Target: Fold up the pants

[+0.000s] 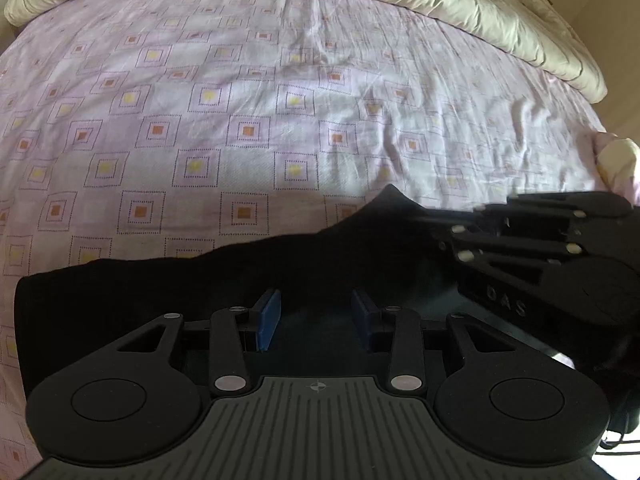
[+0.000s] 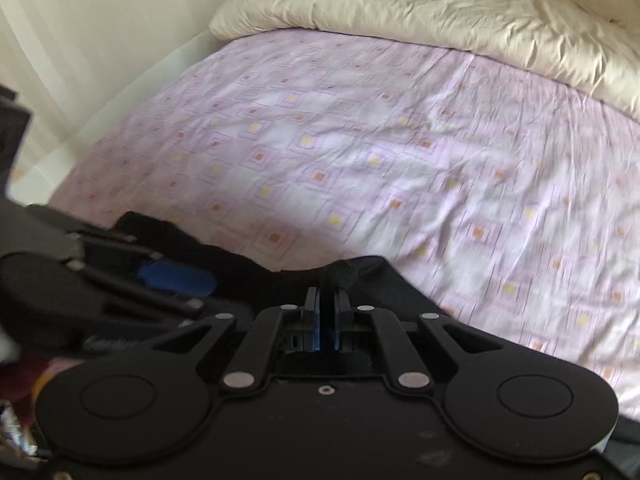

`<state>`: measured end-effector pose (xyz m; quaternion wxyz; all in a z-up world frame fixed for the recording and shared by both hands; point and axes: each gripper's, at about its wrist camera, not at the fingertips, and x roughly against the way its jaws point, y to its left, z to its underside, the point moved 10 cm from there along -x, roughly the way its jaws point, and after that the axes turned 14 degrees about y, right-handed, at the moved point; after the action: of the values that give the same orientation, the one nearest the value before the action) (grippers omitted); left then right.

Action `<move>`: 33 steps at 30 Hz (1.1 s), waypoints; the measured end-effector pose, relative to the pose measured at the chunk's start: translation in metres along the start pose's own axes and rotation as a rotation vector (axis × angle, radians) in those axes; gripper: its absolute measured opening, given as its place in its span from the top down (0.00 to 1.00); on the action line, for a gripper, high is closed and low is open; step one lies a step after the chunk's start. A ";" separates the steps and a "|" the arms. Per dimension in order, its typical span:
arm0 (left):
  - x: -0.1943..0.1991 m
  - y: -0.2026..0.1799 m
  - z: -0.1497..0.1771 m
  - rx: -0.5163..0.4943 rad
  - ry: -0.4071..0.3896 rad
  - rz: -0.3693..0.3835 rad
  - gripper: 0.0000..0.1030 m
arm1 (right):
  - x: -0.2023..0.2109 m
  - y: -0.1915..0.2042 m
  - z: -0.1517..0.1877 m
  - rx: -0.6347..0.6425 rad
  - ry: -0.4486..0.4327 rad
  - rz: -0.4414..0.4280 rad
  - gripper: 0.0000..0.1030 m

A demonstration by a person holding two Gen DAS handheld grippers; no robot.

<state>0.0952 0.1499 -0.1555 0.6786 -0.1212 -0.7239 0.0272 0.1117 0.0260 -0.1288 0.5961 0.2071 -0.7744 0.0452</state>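
The black pants (image 1: 160, 292) lie along the near edge of the bed, and show in the right wrist view (image 2: 360, 276) too. My left gripper (image 1: 316, 312) is open, its blue pads apart just above the dark cloth, nothing between them. My right gripper (image 2: 327, 300) is shut on a bunched fold of the pants and lifts it slightly. It appears at the right of the left wrist view (image 1: 452, 236). The left gripper shows blurred at the left of the right wrist view (image 2: 180, 276).
The bed has a pink sheet (image 1: 280, 100) with square prints. A cream duvet (image 1: 460, 4) is bunched along the far side, also in the right wrist view (image 2: 420, 4). A white wall and bed frame (image 2: 100, 60) stand at the left.
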 end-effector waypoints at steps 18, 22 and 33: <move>-0.053 0.023 0.035 0.040 0.180 -0.003 0.64 | -0.060 -0.025 -0.024 -0.091 0.155 -0.121 0.91; -0.054 0.022 0.039 0.019 0.177 -0.018 0.64 | -0.074 -0.032 -0.041 -0.074 0.157 -0.049 0.94; -0.054 0.027 0.044 0.044 0.170 0.028 0.56 | -0.095 -0.031 -0.052 -0.034 0.172 -0.003 0.93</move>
<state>0.0586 0.1697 -0.2172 0.7396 -0.1182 -0.6613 0.0424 0.1894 0.0398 -0.2087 0.6641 0.1937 -0.7205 0.0488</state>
